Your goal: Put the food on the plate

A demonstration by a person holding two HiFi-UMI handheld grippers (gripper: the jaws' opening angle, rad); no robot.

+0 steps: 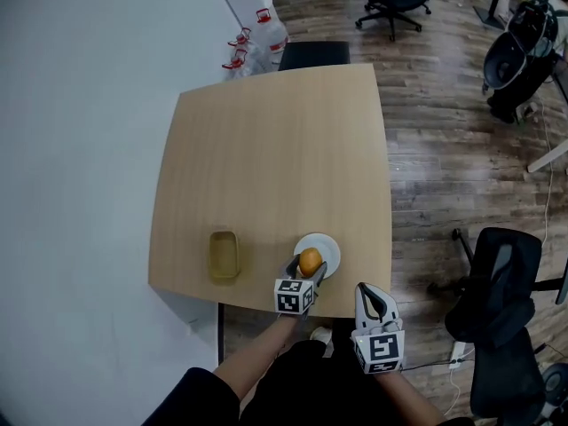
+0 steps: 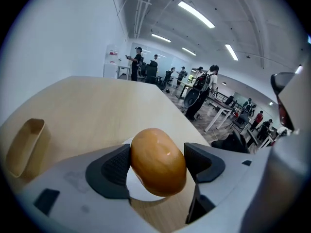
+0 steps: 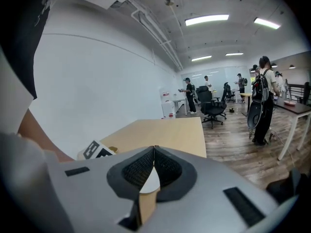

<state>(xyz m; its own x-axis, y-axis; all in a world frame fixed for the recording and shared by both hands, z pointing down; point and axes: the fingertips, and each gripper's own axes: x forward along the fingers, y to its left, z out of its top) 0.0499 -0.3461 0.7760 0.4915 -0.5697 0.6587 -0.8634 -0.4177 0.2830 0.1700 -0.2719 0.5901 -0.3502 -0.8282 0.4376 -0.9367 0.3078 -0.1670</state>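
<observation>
on the smooth pale wood table (image 1: 275, 149), a shallow tan dish (image 1: 224, 255) with rounded corners sits at the left. to its right, the left gripper (image 1: 308, 267) clamps a glossy, orange-brown oval bun (image 2: 158, 161) between its dark ribbed jaws, directly over the round white plate (image 1: 328, 245) near the front edge. the right gripper (image 1: 370, 300), jaws pressed together on nothing, hangs just off the table's near edge.
</observation>
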